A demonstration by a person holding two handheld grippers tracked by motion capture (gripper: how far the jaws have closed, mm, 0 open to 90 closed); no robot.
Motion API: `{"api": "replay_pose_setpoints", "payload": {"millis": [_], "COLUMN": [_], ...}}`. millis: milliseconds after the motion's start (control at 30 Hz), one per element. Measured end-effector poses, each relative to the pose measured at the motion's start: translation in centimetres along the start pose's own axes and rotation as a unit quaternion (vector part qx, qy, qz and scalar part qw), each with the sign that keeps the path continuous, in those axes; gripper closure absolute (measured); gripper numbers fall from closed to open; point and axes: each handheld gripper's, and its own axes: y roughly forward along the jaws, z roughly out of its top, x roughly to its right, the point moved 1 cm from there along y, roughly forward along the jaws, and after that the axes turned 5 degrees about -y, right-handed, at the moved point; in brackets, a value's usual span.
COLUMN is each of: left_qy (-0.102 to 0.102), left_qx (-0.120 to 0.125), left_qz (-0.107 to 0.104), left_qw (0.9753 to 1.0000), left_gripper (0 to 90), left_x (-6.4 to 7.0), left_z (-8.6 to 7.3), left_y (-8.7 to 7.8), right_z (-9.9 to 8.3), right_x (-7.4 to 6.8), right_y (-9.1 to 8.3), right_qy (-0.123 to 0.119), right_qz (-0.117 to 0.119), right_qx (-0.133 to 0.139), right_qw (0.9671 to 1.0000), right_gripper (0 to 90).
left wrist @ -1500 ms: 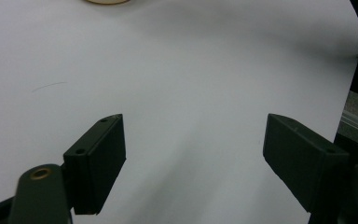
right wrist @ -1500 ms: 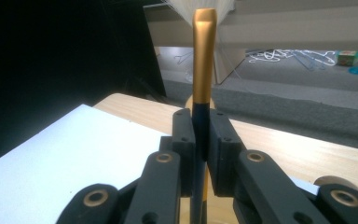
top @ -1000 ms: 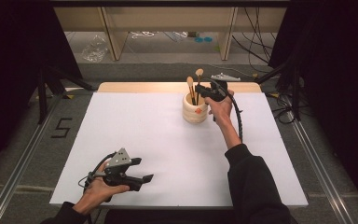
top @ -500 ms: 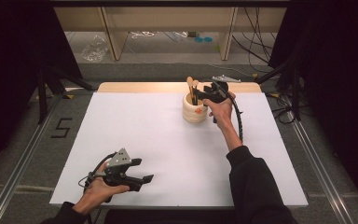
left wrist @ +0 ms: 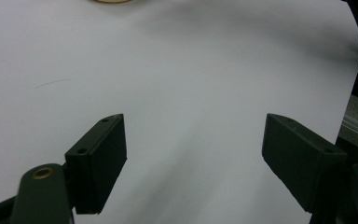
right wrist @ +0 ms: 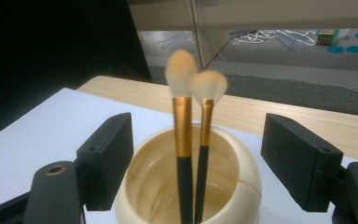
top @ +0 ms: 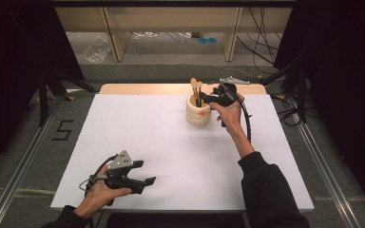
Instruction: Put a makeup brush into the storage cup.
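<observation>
The right gripper (top: pixel 208 98) hangs just above the pot (top: pixel 198 110), near the far edge of the table (top: pixel 171 137), right of the middle. In the right gripper view its jaws stand wide apart, one on each side of the pot's (right wrist: pixel 191 182) mouth, gripping nothing. Two brushes (right wrist: pixel 191 140) stand upright in the pot between the jaws, bristles up, with gold ferrules and black handles; their tufts touch at the top. The taller brush is on the left in that view. From above, the brushes (top: pixel 196 91) lean slightly toward the pot's far left rim.

The left gripper (top: pixel 134 175) rests low at the table's near left corner, held in the left hand (top: pixel 97 194), well apart from the pot. Its jaws are spread open over bare white surface (left wrist: pixel 191 84), holding nothing
</observation>
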Motion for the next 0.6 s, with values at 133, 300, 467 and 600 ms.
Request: {"api": "replay_pose_setpoints", "payload": {"millis": [133, 300, 467, 600], "left_qy": [-0.011, -0.005, -0.008, -0.009], "left_qx": [0.002, 0.003, 0.003, 0.002], "left_qz": [0.005, 0.003, 0.003, 0.003], "left_qw": [0.9999, 1.0, 1.0, 1.0], "left_gripper": [21.7, 21.7, 21.7, 21.7], "left_x": [0.1, 0.0, -0.1, -0.1], "left_z": [0.0, 0.1, 0.1, 0.1], "left_y": [-0.1, -0.1, -0.2, -0.2], "right_z": [-0.1, 0.0, -0.2, -0.5], "right_x": [-0.6, -1.1, -1.6, -2.0], "right_y": [-1.0, -1.8, -2.4, -3.0], "right_qy": [-0.011, -0.018, -0.029, -0.028], "right_qz": [0.007, 0.016, 0.017, 0.021], "right_qx": [-0.001, 0.0, -0.007, -0.011], "right_qw": [0.9999, 0.9997, 0.9994, 0.9993], "right_gripper": [25.2, 24.3, 23.5, 23.7]}}
